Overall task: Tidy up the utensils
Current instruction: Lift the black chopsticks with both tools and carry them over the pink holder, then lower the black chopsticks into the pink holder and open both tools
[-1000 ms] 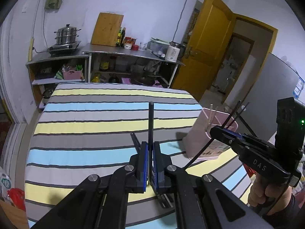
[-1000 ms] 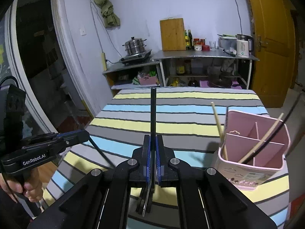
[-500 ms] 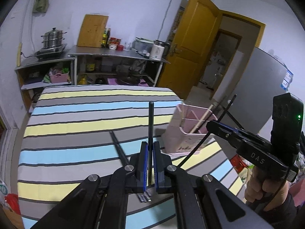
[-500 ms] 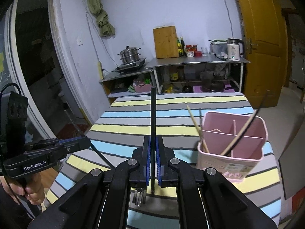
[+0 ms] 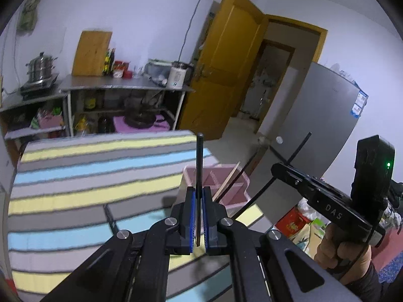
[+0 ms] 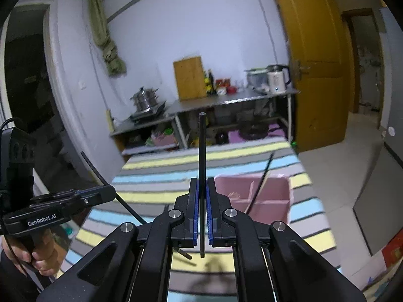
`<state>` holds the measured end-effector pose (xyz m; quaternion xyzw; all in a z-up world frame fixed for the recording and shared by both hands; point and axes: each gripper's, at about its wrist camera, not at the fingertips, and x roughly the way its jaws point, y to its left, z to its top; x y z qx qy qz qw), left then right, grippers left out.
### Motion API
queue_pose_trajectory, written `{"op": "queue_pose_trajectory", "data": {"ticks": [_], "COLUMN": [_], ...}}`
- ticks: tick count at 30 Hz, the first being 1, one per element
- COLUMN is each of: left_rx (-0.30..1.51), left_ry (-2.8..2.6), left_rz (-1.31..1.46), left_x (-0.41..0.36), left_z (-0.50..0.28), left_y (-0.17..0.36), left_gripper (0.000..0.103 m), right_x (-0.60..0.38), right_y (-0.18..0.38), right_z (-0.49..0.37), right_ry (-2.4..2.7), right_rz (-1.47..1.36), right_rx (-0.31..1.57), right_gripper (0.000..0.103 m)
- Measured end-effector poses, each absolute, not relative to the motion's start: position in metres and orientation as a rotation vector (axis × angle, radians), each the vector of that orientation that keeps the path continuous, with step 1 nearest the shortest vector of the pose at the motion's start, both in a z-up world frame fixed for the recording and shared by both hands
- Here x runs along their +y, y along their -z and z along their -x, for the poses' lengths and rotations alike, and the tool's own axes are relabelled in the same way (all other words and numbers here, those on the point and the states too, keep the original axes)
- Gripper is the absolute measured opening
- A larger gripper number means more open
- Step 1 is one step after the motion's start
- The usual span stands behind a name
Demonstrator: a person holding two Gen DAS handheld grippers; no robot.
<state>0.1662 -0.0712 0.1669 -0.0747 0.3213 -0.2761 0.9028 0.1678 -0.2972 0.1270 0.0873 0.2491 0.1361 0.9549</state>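
Two handheld grippers each carry a thin black chopstick above a striped table.

The left gripper [image 5: 198, 222] pinches one slim black chopstick [image 5: 199, 166]; the right gripper [image 6: 202, 216] pinches another [image 6: 202, 151]. The pink plastic divided utensil holder [image 6: 267, 196] sits just ahead, slightly right of both. Risk, as a judgement: the sticks are long, so a tilted descent could strike the rim or a divider and tip the holder.

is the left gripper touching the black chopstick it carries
Touching. The left wrist view shows the left gripper with its blue pads clamped on the black chopstick.
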Motion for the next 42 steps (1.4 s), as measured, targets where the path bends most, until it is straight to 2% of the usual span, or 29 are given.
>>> {"op": "queue_pose_trajectory", "data": {"ticks": [5,11,28,42], "left_rx": [0.611,0.593,0.704,0.744], "left_ry": [0.588,0.594,0.571,0.561], "left_rz": [0.152,0.135,0.086,0.069], "left_x": [-0.089,-0.109,-0.140,-0.140], "left_z": [-0.184,-0.211,-0.258,-0.258], "left_y": [-0.196,-0.205,-0.141,-0.108], "left_gripper": [0.005,0.005,0.005,0.005], "right_x": [-0.315,-0.324,-0.339,-0.338], "right_y": [-0.150,-0.158,-0.103,-0.070], "right_z": [-0.170,-0.186,-0.224,-0.234], "right_ry": [-0.242,-0.215,-0.175,-0.179], "right_rz": [-0.193,-0.203,-0.236,-0.247], "right_rx": [0.439,0.404,0.503,0.593], "right_gripper": [0.005,0.005,0.005,0.005]}}
